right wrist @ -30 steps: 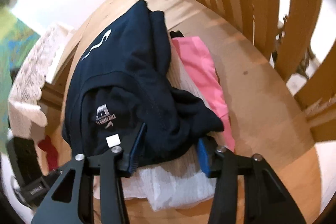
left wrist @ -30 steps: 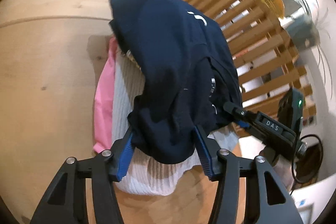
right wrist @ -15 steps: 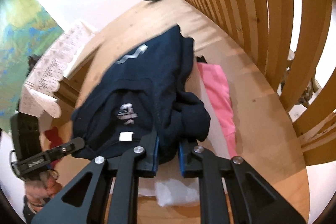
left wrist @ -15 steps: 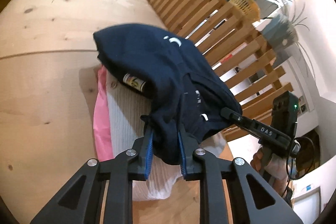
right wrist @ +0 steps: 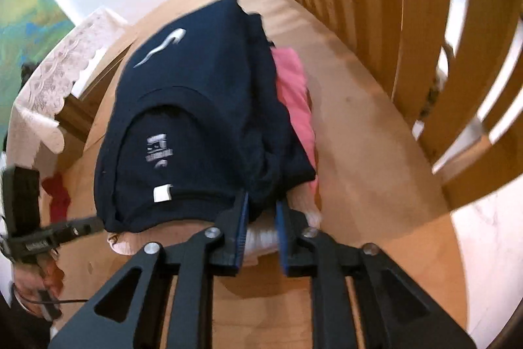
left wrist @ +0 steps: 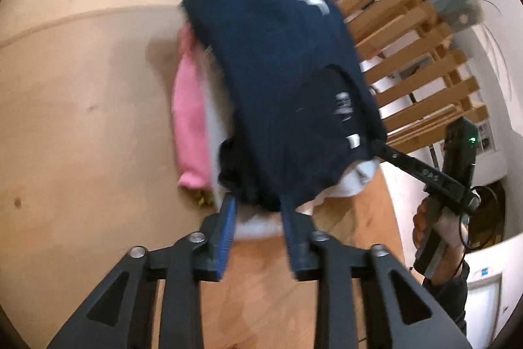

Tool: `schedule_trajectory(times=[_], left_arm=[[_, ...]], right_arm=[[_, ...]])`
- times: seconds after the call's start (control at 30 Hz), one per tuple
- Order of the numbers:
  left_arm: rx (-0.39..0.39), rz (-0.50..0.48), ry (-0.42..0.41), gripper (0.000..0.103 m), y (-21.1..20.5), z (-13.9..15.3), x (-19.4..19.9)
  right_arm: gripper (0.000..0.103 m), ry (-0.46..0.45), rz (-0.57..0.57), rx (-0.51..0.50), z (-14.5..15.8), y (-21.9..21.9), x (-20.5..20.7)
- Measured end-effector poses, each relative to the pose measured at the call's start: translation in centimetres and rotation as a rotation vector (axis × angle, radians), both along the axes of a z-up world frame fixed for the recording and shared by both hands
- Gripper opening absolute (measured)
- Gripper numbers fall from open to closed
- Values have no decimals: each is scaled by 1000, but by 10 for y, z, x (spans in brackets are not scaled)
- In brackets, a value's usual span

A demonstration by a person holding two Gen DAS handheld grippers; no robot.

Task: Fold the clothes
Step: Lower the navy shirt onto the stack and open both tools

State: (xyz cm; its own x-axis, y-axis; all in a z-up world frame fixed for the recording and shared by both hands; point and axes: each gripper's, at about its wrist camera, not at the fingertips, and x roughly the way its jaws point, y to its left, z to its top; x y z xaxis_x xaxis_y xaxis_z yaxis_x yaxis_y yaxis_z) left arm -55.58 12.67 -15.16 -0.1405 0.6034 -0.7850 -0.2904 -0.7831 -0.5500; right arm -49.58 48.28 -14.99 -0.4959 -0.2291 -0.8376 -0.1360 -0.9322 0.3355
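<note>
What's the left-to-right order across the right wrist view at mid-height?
White lace cloth → navy shirt → pink garment → bare wooden table → wooden slat railing.

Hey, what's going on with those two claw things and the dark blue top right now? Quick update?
Left gripper and right gripper: jaws part open, navy shirt edge between them. Shirt on pink and white clothes. Nothing in the way.
</note>
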Motion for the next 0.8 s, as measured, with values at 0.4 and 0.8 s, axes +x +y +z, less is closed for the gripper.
schedule_trajectory(times=[0.4,0.8], left_arm=[[31,-55,218,45,13,71,-6],[-49,-260,250,42,50,39,20]], right_arm=[[36,308,135,184,91,-28,7],[38,124,133,365,32,-50,-76]])
